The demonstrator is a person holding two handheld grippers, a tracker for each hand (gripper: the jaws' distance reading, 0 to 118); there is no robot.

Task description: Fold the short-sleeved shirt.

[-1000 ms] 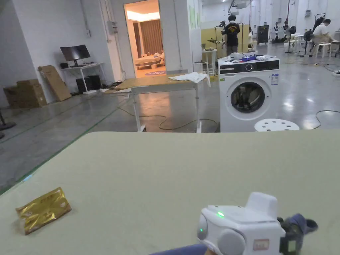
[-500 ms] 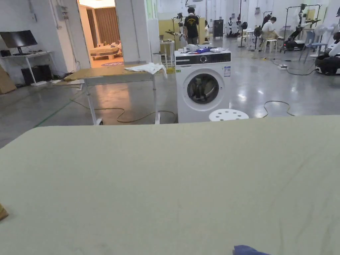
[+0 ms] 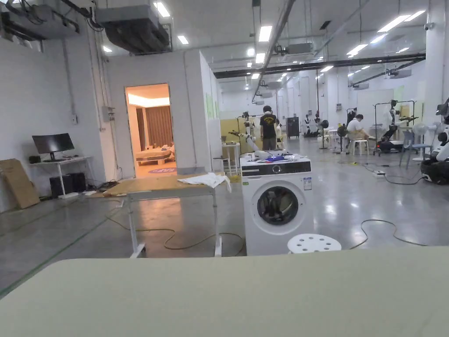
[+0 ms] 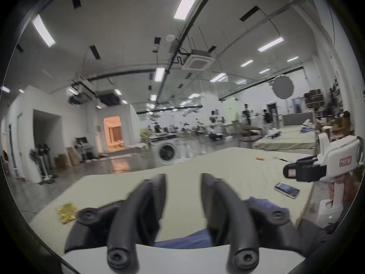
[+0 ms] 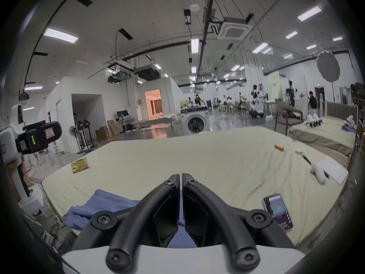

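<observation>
Two grippers are hovering over the near edge of the bed (image 5: 197, 159). The left gripper (image 4: 182, 181) is holding its jaws spread apart, gripping nothing; the right gripper (image 5: 180, 176) is keeping its jaws pressed together and empty. The blue shirt (image 5: 102, 203) is lying crumpled on that near edge, with a phone (image 5: 277, 212) resting just beside it.

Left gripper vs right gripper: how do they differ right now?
The left gripper has its fingers spread wide apart; the right gripper has its fingers closed together, nothing visibly between the tips. Both are black, two-fingered, and sit above the blue shirt at the near edge of the bed.
</observation>
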